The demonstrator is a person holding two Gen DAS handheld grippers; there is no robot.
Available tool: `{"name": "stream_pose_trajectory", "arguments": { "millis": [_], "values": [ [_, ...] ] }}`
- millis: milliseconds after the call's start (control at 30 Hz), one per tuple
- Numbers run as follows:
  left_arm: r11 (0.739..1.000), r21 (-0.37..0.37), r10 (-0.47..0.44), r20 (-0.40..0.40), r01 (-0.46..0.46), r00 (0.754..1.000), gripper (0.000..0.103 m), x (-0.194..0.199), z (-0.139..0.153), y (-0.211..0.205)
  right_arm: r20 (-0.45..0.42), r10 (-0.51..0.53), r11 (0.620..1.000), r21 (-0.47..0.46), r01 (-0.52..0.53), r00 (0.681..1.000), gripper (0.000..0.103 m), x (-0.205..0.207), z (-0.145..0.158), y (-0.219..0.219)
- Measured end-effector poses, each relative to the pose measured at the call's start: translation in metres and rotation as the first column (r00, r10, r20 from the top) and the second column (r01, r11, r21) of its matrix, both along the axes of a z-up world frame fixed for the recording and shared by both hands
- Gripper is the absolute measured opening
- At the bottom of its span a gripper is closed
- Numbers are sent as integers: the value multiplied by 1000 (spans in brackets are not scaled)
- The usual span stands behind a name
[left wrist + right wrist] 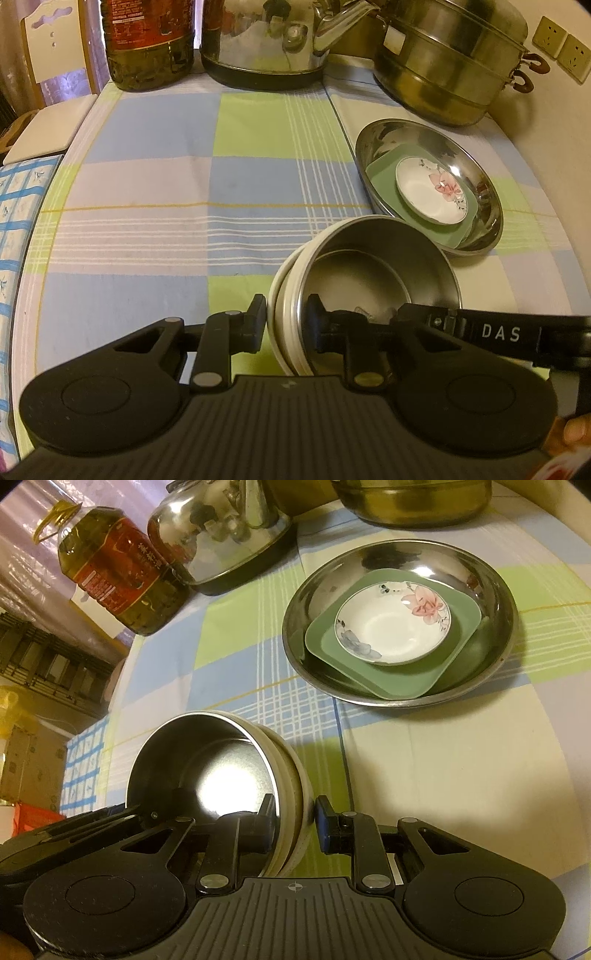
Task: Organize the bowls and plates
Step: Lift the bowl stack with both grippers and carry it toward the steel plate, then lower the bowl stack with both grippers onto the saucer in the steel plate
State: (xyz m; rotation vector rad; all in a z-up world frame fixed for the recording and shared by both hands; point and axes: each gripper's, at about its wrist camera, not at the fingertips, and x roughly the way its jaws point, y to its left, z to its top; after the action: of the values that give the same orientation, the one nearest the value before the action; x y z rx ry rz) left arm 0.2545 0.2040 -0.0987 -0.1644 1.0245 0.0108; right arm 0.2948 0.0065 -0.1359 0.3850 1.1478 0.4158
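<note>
A stack of nested bowls [369, 266] [221, 768], white outside and steel inside, is tilted up above the checked tablecloth. My left gripper [286, 325] is shut on its rim at one side, one finger outside the white wall and one inside. My right gripper [295, 823] is shut on the opposite rim in the same way. Further back a wide steel basin [487, 229] [406, 701] sits on the cloth. It holds a green square plate [384, 173] [391, 679] with a flowered white saucer [424, 192] [391, 627] on top.
Along the back of the table stand an oil bottle [147, 44] [118, 576], a shiny kettle [258, 48] [221, 542] and a tiered steel steamer pot [450, 62] [413, 502]. A wall with sockets [561, 48] borders the right side, and a chair [48, 110] stands past the left edge.
</note>
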Motion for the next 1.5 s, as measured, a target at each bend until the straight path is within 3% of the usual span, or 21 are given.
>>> {"name": "stream_pose_trajectory", "arguments": {
  "millis": [300,733,1167,1500],
  "values": [
    [999,-41,-7,-17,6,1000,21,-2,5,-3,-11,-11,1000,-4,11,1000,22,2,10,-9],
    [996,-52,-62,55,65,997,21,20,41,-20,-1,-44,999,-6,44,999,22,13,44,-30],
    [982,-122,-132,87,142,987,21,85,50,-51,39,-136,990,-25,137,990,22,64,69,-74],
    [977,-130,-160,78,169,984,21,141,53,-73,-16,-171,985,-29,171,985,21,112,65,-99]
  ]
}}
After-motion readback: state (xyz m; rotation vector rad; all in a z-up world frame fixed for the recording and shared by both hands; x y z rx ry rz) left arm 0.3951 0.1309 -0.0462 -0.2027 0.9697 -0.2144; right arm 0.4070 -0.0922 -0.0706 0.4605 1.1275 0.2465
